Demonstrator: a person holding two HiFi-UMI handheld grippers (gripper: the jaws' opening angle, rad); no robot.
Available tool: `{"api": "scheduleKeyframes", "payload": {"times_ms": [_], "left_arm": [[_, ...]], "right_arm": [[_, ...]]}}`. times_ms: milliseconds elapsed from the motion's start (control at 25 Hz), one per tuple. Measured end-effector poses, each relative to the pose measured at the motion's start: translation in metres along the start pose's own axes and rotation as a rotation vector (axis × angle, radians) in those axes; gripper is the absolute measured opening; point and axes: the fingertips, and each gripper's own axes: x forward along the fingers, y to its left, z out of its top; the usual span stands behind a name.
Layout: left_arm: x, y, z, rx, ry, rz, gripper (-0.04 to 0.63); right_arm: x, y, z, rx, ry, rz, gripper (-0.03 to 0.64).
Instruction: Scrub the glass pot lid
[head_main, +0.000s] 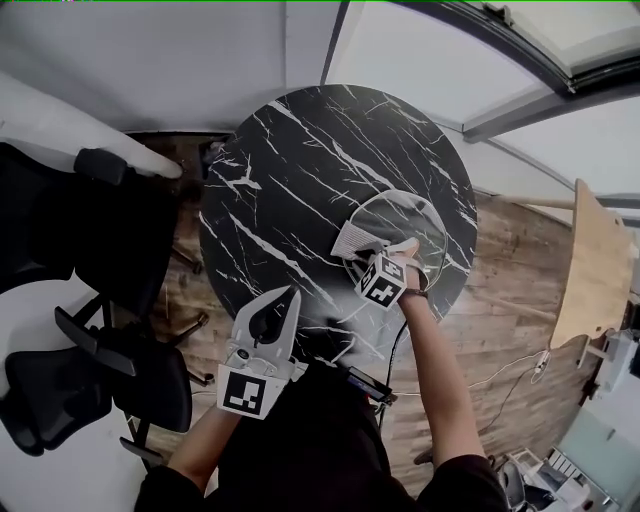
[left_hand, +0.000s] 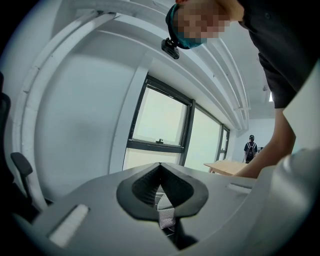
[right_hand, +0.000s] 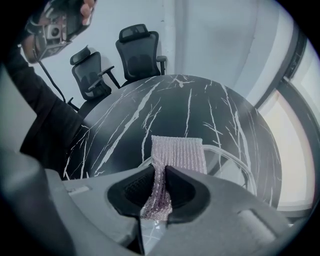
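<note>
Scrubbing step: right gripper (right_hand: 159, 182) clamps the pad (right_hand: 177, 152) and the lid (right_hand: 235, 162) lies just beyond its tips. The left gripper (head_main: 283, 300) (jaws together, empty) hangs aside. Next, I'd say: press and rub.

I am looking at a round black surface (head_main: 300, 180) (white veins running across it) standing on a wooden floor (head_main: 500, 300). Black office chairs (head_main: 110, 240) are sitting just beside its left edge. A pale wooden table (head_main: 598, 265) is standing well apart at right. A person wearing a backpack (left_hand: 251, 148) is standing far off near the windows (left_hand: 159, 120).
</note>
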Motion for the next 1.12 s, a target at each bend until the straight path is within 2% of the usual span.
{"api": "scheduleKeyframes", "payload": {"times_ms": [1120], "left_arm": [[0.013,-0.042,0.003,0.004,-0.004,-0.036,0.003]], "right_arm": [[0.0,0.06,-0.036,-0.002,-0.019,-0.004,0.069]]}}
